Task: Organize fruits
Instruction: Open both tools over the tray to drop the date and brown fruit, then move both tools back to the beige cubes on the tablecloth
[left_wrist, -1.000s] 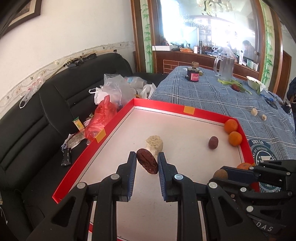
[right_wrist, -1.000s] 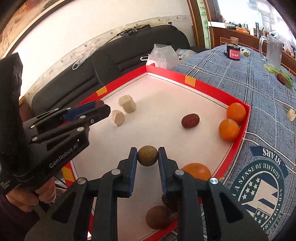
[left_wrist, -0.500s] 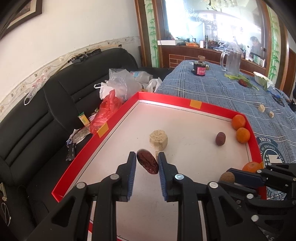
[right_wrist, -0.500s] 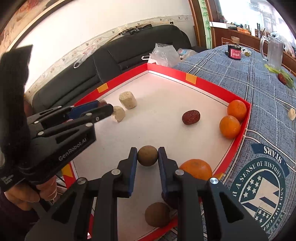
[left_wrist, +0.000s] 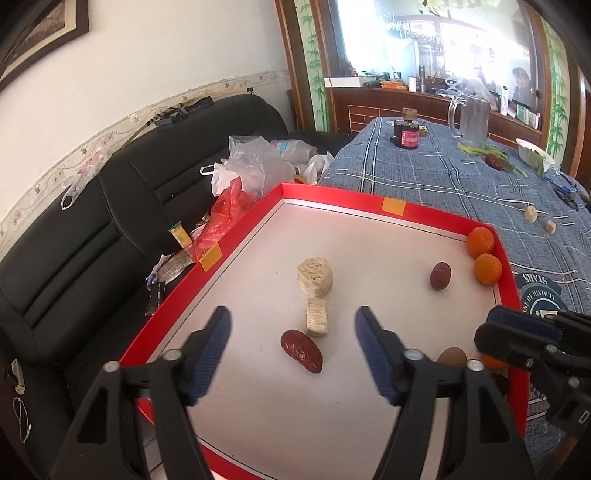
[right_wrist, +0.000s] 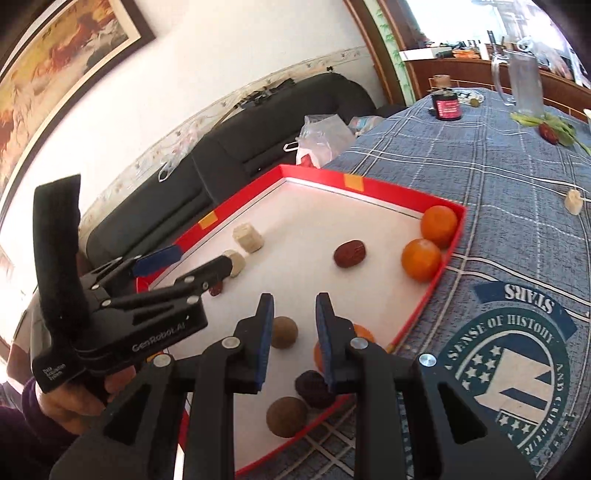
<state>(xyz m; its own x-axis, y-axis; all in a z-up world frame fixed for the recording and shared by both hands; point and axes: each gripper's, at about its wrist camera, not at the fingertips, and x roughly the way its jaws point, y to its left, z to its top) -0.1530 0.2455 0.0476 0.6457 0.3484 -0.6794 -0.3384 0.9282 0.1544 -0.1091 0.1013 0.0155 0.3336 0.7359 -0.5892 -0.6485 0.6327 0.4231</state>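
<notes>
Tray (left_wrist: 334, 199): oranges 3, red dates 3, brown fruits 2, pale chunks 2 | left gripper (left_wrist: 293, 328) wide open, empty | right gripper (right_wrist: 294, 312) parted, empty

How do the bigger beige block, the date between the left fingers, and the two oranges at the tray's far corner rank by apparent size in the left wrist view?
1. Beige block
2. Date, nearer the camera, so unsure
3. Two oranges, alike

Red-rimmed white tray (left_wrist: 436, 217), 2 orange tangerines (left_wrist: 487, 268) (glossy), blue plaid tablecloth (left_wrist: 424, 177).
</notes>
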